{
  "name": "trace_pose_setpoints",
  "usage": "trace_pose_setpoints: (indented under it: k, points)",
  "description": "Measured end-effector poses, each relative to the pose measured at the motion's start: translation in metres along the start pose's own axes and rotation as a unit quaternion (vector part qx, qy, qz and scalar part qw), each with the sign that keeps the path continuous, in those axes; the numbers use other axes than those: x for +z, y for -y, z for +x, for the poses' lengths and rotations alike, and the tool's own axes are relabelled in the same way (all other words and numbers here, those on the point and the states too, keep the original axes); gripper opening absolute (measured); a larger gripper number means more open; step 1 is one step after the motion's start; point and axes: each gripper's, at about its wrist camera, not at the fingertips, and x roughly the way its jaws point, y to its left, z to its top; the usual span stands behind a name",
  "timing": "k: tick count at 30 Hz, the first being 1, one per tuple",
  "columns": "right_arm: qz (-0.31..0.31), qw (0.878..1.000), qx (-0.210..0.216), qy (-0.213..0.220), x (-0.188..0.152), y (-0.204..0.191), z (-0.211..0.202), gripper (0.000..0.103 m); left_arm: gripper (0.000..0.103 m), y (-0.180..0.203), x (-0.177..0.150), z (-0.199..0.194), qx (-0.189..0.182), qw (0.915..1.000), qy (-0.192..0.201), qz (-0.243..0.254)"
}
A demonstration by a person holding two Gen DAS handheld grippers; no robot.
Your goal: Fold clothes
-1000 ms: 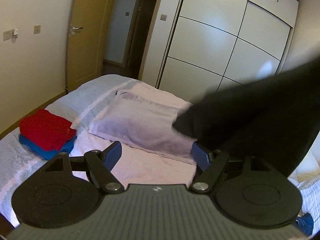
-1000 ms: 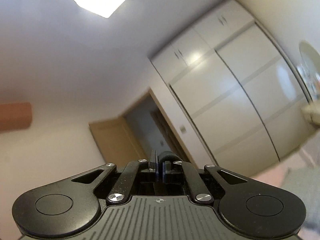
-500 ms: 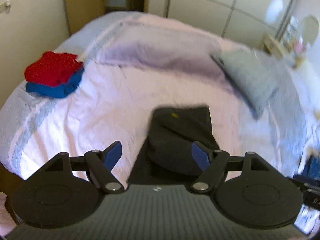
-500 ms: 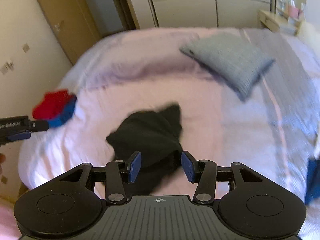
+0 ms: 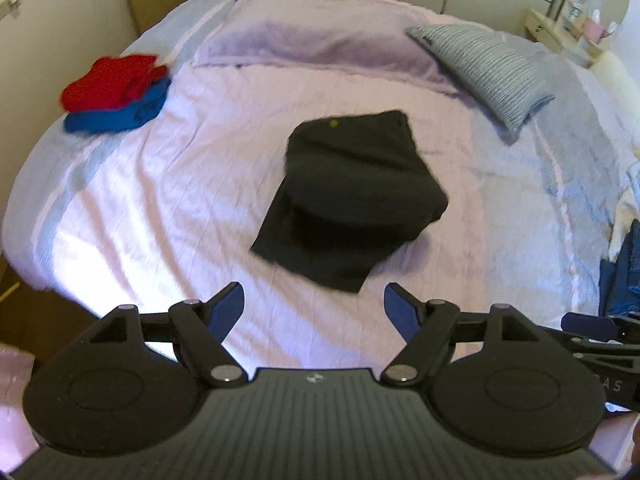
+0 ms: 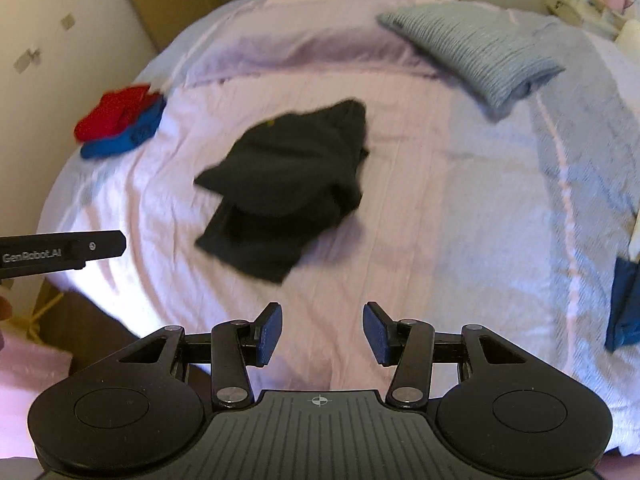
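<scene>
A black garment lies in a loose, rumpled heap in the middle of the pink bedspread; it also shows in the right wrist view. My left gripper is open and empty, hovering above the bed's near edge, short of the garment. My right gripper is open and empty, also above the near edge. Part of the left gripper shows at the left of the right wrist view.
A folded red garment on a folded blue one sits at the bed's left side. A lilac pillow and a grey striped pillow lie at the head. Blue clothing hangs at the right edge.
The black garment was held up by the shut right gripper a second ago; it now lies dropped on the bed. The right gripper has opened, and both grippers have pulled back toward the near edge.
</scene>
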Motion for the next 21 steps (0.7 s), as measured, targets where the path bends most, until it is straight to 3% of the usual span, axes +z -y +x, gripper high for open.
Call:
trace_pose_setpoints:
  k: [10, 21]
  points:
    - [-0.037, 0.999, 0.013, 0.0, -0.039, -0.019, -0.008, 0.049, 0.074, -0.009, -0.044, -0.038, 0.048, 0.9987, 0.011, -0.014]
    - [-0.037, 0.999, 0.007, 0.009, -0.043, -0.018, -0.016, 0.049, 0.074, -0.007, -0.052, -0.05, 0.048, 0.9984, 0.023, -0.019]
